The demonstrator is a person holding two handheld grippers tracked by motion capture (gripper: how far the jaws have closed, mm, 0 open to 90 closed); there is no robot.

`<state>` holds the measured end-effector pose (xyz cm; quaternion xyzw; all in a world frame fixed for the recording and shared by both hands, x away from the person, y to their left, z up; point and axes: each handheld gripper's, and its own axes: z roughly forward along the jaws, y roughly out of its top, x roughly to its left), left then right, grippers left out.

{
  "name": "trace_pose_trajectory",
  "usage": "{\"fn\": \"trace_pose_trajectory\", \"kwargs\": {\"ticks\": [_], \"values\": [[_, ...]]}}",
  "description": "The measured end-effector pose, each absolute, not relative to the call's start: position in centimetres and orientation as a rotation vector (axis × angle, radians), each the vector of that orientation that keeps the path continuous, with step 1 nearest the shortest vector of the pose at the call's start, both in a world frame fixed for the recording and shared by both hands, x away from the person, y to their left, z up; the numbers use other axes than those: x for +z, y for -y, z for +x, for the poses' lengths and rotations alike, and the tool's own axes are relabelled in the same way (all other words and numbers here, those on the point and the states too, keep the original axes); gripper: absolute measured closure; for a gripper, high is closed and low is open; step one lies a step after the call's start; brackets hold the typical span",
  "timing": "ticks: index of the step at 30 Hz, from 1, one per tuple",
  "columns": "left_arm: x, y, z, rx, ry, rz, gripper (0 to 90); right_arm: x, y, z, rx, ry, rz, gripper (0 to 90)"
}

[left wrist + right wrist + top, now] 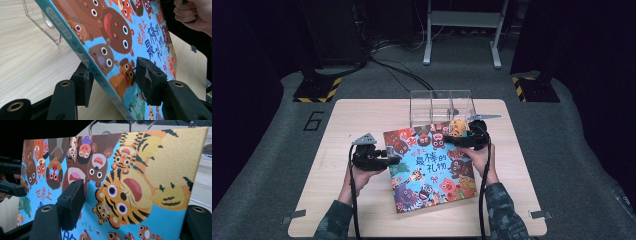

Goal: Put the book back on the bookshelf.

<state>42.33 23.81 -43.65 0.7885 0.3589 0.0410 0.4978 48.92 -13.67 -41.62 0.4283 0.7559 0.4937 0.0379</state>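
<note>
I see my left gripper (pixel 393 160) nearest, toward the table's (pixel 362 112) left edge, its jaws pinched across the spine edge of the picture book (pixel 429 167) — one pad under the cover, one on top, plain in the left gripper view. The book sits mid-table, tilted, its blue cover crowded with cartoon animals and red Chinese lettering. My right gripper (pixel 451 140) meets the book's far right corner; one jaw presses on the cover in the right gripper view, the other is behind the book, so it clamps that corner too. Beyond the book, at the far edge — a clear acrylic holder (pixel 441 107) with three compartments, just touching the book's top corner.
</note>
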Motion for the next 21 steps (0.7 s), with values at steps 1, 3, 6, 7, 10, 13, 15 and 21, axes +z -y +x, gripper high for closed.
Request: {"fn": "trace_pose_trajectory", "kwargs": {"ticks": [1,3,6,7,10,13,15,21], "values": [[-43.5,-23.9,42.2,0.106,-0.873,1.902,49.5,-41.5,13.5,48.9,1.520,-2.319,1.320,31.7],[-43.4,-24.0,42.2,0.109,-0.867,1.907,49.8,-41.4,13.4,49.0,1.532,-2.318,1.303,31.6],[-43.2,-24.1,42.1,0.119,-0.862,1.904,50.2,-41.3,13.2,49.0,1.538,-2.306,1.288,31.2],[-43.0,-24.2,42.0,0.128,-0.853,1.911,50.2,-41.2,13.1,49.0,1.542,-2.314,1.295,31.1],[-42.7,-24.3,41.8,0.134,-0.844,1.912,50.6,-41.1,13.0,49.1,1.549,-2.309,1.286,30.5],[-42.4,-24.6,41.7,0.135,-0.834,1.913,51.2,-41.1,12.8,49.2,1.569,-2.307,1.255,30.0],[-42.3,-24.7,41.6,0.138,-0.825,1.918,51.5,-41.1,12.6,49.3,1.578,-2.299,1.237,29.9],[-41.8,-25.0,41.5,0.112,-0.777,1.904,52.9,-40.8,12.0,49.2,1.624,-2.301,1.200,29.5]]}}
